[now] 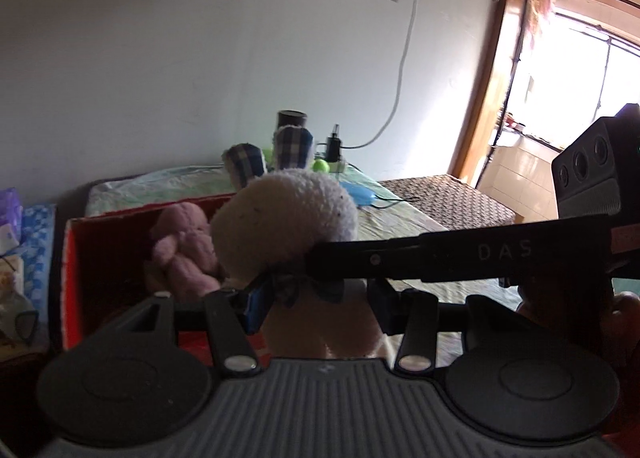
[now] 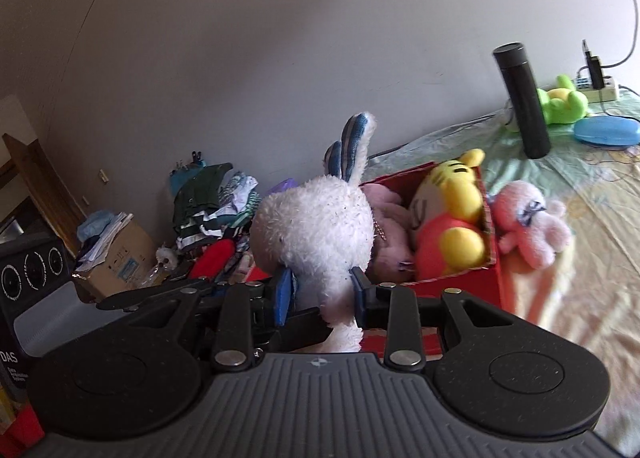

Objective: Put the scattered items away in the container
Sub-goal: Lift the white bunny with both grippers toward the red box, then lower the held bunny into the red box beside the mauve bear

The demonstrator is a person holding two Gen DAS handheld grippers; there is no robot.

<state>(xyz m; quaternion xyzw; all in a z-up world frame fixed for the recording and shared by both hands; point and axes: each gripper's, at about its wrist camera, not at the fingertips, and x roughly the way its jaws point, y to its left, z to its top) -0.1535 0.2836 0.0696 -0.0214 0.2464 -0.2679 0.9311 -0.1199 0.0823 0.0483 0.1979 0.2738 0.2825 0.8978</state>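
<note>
1. Left wrist view: left gripper (image 1: 316,298) has its jaws clamped on the neck of the white fluffy plush rabbit with blue-checked ears (image 1: 284,210), at its bow. The right gripper's black arm crosses in front, also at the neck.
2. Same view: the rabbit hangs at the near edge of the red cardboard box (image 1: 76,258), which sits on the bed with the pale green sheet (image 1: 404,218). A pink fluffy plush toy (image 1: 184,246) already lies inside the box.
3. Right wrist view: right gripper (image 2: 320,294) has its jaws closed on the same rabbit (image 2: 316,226), blue pads (image 2: 285,290) pressed in under the head. So both hold one toy.
4. Same view: box (image 2: 492,282) is just behind the rabbit, crowded by the pink toy and a yellow-and-orange striped plush tiger (image 2: 452,218). Free room looks to be at the box's left end, but the rabbit hides it, hard to tell.
5. Step in hand, my call: carry the rabbit over the near wall, keep the body clear of the rim, lower into the gap, release both grips together.
6. Left on the sheet: a pale pink plush animal (image 2: 528,226) touching the box's outer wall, a green plush frog (image 2: 564,98), a blue oval case (image 2: 606,130).
7. Watch the upright black cylindrical flask (image 2: 522,98), tippy on soft bedding. Open bed to the right gives swing room.
</note>
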